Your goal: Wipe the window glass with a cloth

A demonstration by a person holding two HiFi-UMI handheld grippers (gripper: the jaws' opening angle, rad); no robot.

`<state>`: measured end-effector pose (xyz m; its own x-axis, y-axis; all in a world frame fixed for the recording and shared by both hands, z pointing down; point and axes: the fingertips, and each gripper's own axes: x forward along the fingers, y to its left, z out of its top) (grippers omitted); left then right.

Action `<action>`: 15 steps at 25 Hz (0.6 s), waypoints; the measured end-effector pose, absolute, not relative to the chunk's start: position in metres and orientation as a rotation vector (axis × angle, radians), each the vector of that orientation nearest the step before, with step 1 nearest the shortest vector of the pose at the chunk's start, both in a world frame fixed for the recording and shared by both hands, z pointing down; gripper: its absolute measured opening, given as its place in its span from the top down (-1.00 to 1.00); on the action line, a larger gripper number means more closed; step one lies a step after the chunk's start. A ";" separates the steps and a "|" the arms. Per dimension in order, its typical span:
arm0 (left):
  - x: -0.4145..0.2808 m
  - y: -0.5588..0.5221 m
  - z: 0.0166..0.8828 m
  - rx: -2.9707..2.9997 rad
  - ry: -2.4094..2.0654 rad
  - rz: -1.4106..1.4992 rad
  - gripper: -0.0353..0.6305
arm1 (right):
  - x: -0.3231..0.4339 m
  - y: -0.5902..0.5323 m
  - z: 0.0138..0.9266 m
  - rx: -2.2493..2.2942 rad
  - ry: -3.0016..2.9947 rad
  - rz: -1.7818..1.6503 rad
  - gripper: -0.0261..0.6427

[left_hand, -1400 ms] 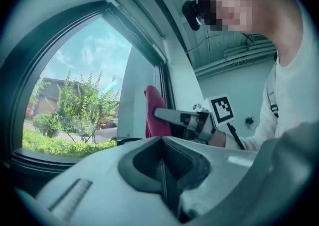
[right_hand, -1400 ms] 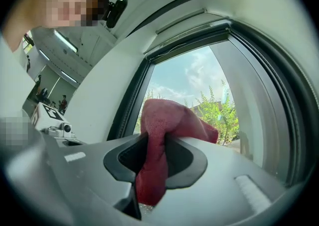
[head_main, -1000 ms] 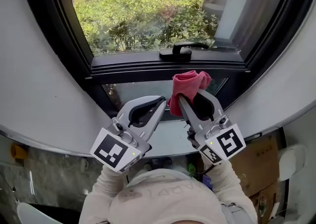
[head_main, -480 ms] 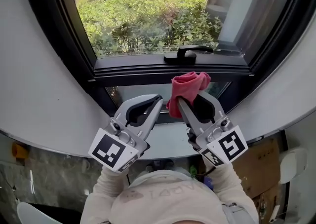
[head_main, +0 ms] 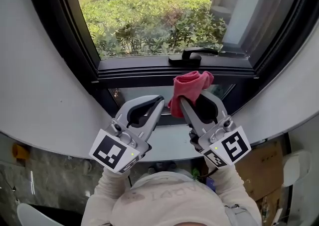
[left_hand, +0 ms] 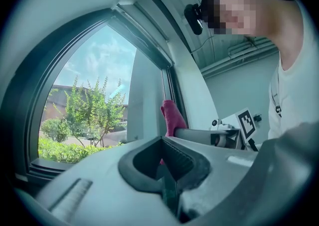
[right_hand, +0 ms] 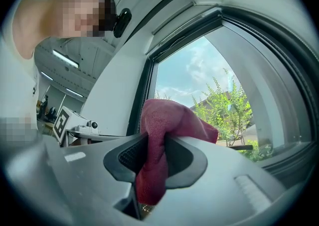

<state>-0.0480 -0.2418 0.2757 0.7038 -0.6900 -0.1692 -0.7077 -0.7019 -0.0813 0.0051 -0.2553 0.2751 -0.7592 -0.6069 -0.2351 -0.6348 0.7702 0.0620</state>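
Observation:
A red cloth [head_main: 188, 88] is bunched between the jaws of my right gripper [head_main: 192, 98], which is shut on it; the right gripper view shows the cloth [right_hand: 162, 140] pinched and bulging above the jaws. It hangs in front of the small lower pane [head_main: 144, 93], below the black window handle [head_main: 192, 56]. To its left my left gripper [head_main: 158, 102] is shut with nothing in it, its tip near the dark frame. In the left gripper view the cloth [left_hand: 172, 118] shows beyond the closed jaws. The large upper window glass [head_main: 149, 16] looks out on green shrubs.
A black window frame [head_main: 164, 73] crosses the middle, with a grey sill [head_main: 167, 143] under the grippers. White wall [head_main: 35, 90] flanks both sides. A cardboard box [head_main: 264, 170] sits on the floor at lower right.
The view has shifted slightly: the window handle and frame sit a little lower and more to the right. Both grippers stay nearly still, the right one still holding the cloth.

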 end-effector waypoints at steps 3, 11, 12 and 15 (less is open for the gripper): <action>-0.050 -0.243 0.277 -2.768 1.146 0.184 0.89 | 0.002 -0.255 0.277 -0.974 2.771 0.203 0.59; -0.050 -0.242 0.273 -2.763 1.143 0.186 0.89 | 0.000 -0.253 0.276 -0.972 2.771 0.190 0.59; -0.050 -0.242 0.273 -2.762 1.141 0.186 0.89 | 0.001 -0.253 0.276 -0.974 2.769 0.187 0.59; -0.050 -0.242 0.273 -2.763 1.140 0.191 0.89 | 0.001 -0.252 0.277 -0.973 2.769 0.190 0.59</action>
<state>-0.0501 -0.2418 0.2731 0.7039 -0.6891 -0.1724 -0.7076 -0.7013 -0.0863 0.0006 -0.2524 0.2765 -0.7633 -0.6040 -0.2293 -0.6296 0.7750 0.0545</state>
